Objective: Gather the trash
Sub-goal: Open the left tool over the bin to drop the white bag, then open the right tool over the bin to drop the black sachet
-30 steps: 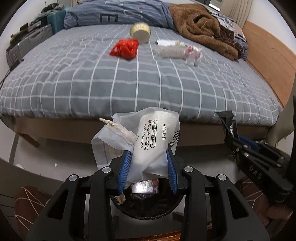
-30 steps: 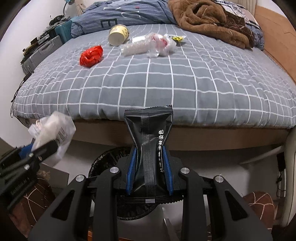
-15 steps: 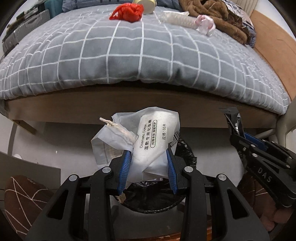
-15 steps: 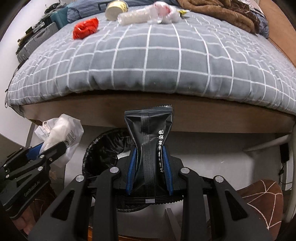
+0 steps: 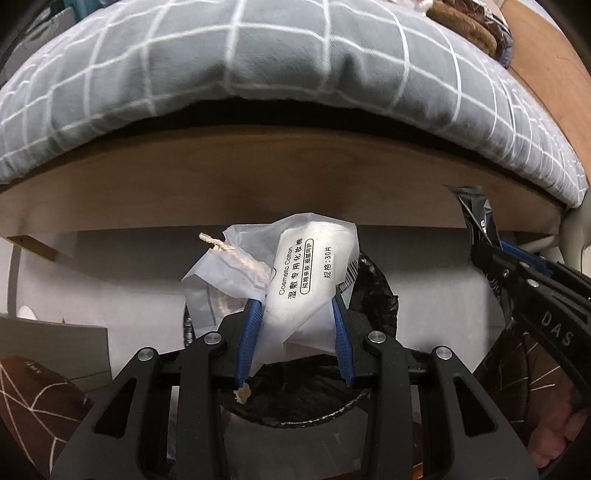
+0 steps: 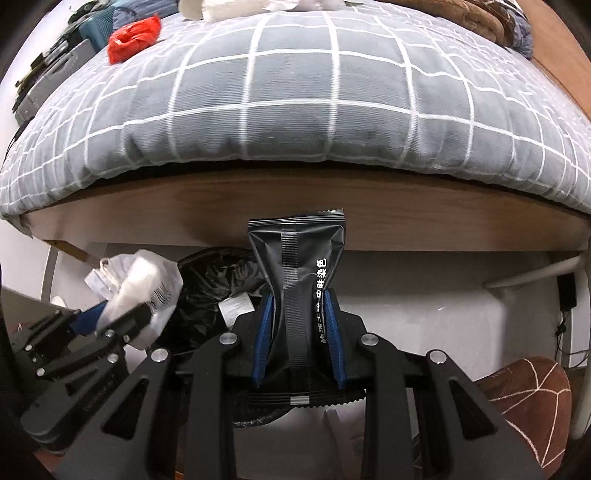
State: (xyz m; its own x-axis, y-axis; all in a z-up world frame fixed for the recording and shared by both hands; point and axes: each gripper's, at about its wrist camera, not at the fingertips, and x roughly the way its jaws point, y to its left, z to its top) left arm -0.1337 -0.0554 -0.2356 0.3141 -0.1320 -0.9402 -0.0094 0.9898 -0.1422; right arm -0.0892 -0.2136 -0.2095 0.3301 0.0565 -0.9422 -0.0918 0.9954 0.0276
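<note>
My left gripper (image 5: pixel 295 302) is shut on a white cotton-pad pouch (image 5: pixel 303 280) with a drawstring, held just above a black-lined trash bin (image 5: pixel 373 291) on the floor. My right gripper (image 6: pixel 298 295) is shut on a black foil packet (image 6: pixel 295 258), beside the same bin (image 6: pixel 210 273). The left gripper (image 6: pixel 122 314) with the pouch (image 6: pixel 144 273) shows at the left of the right wrist view. The right gripper's black body (image 5: pixel 535 295) and the packet (image 5: pixel 476 210) show at the right of the left wrist view. A red wrapper (image 6: pixel 133 33) lies on the bed.
The bed's grey checked cover (image 5: pixel 295 55) and wooden frame (image 5: pixel 258 184) loom just behind the bin. Brown patterned slippers (image 6: pixel 528 398) lie on the floor at right, another slipper (image 5: pixel 33 391) at left. More pale trash (image 6: pixel 229 7) lies far back on the bed.
Both grippers have sunk toward the bin with their loads still held. The bed top has slid up out of view and the frame now fills the background.
</note>
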